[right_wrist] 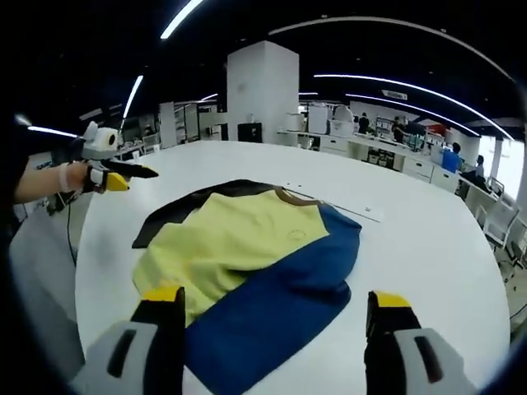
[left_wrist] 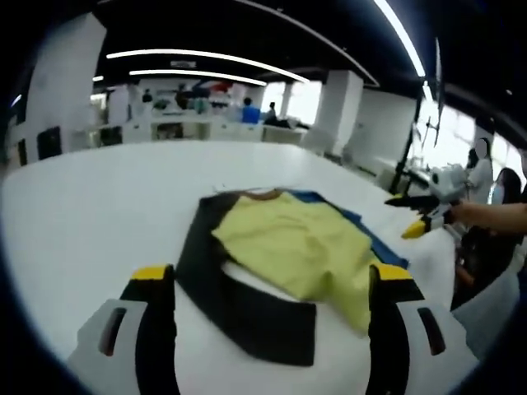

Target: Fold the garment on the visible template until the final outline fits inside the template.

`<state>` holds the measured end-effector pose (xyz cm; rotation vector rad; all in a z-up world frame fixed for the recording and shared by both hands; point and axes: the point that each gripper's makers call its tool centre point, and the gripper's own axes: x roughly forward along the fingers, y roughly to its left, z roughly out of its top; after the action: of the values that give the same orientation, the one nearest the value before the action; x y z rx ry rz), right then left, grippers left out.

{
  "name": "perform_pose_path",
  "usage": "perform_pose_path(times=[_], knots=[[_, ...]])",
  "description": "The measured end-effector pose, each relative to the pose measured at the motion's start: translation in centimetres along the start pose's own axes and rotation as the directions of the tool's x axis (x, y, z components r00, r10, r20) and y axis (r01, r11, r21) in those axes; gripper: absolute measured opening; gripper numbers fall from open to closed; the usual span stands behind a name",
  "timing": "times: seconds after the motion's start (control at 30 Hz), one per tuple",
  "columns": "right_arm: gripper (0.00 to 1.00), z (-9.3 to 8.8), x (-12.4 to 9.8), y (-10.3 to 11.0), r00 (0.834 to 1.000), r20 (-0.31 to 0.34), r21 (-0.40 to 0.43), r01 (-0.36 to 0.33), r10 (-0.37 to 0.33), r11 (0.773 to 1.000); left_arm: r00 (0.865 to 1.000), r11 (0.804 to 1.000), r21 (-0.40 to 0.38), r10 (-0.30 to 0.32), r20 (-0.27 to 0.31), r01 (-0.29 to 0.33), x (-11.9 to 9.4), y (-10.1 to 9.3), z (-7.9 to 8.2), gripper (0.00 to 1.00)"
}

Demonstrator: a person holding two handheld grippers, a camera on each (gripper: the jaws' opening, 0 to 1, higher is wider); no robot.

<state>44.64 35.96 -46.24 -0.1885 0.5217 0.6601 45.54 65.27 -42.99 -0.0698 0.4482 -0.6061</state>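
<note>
Yellow, navy and black garment (right_wrist: 247, 263) lies rumpled on the white bench (right_wrist: 428, 239), partly folded, yellow panel on top. Left claw (left_wrist: 276, 284) wide open, holding nothing, hovering over the bench; the garment (left_wrist: 280, 263) sits just ahead, between its jaws. Right claw (right_wrist: 276, 304) likewise spread, empty, with the blue sleeve side nearest its jaws. Each claw shows in the other's view, off beside the garment, apart from it.

Opposing low views across the table (left_wrist: 99, 206), garment (left_wrist: 288, 247) shared between.
</note>
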Motion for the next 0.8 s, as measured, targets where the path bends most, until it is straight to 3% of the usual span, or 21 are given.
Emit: perform_pose_path(times=[0.27,0.37,0.57,0.7,0.73,0.8], knots=[[0.87,-1.6,-1.1,3.3,0.999,-0.021,-0.032,-0.044,0.044,0.999,1.000,1.000,-0.007,0.011,0.005,-0.011,-1.4,-0.9,-1.5,0.93],[0.84,-2.3,-1.0,3.7,0.998,-0.041,-0.060,-0.054,0.051,0.997,0.999,1.000,0.008,0.007,-0.034,-0.006,-1.2,-0.7,-2.5,0.91],[0.57,-3.3,-0.8,5.7,0.993,-0.081,-0.110,-0.089,0.081,0.990,1.000,1.000,-0.023,0.020,-0.002,-0.020,-1.3,-0.8,-2.6,0.90],[0.27,-3.6,-0.8,7.3,0.991,-0.098,-0.209,-0.109,0.090,0.972,1.000,1.000,-0.025,0.019,-0.018,-0.019,-1.1,-1.0,-3.3,0.89],[0.25,-4.0,-0.6,8.0,0.988,-0.112,-0.241,-0.127,0.102,0.962,1.000,0.999,-0.034,0.017,-0.017,-0.017,-1.0,-1.1,-3.4,0.89],[0.25,-4.8,-0.3,8.9,0.983,-0.139,-0.225,-0.147,0.118,0.963,1.000,0.999,-0.043,0.015,-0.021,-0.016,-0.9,-1.1,-3.7,0.89]])
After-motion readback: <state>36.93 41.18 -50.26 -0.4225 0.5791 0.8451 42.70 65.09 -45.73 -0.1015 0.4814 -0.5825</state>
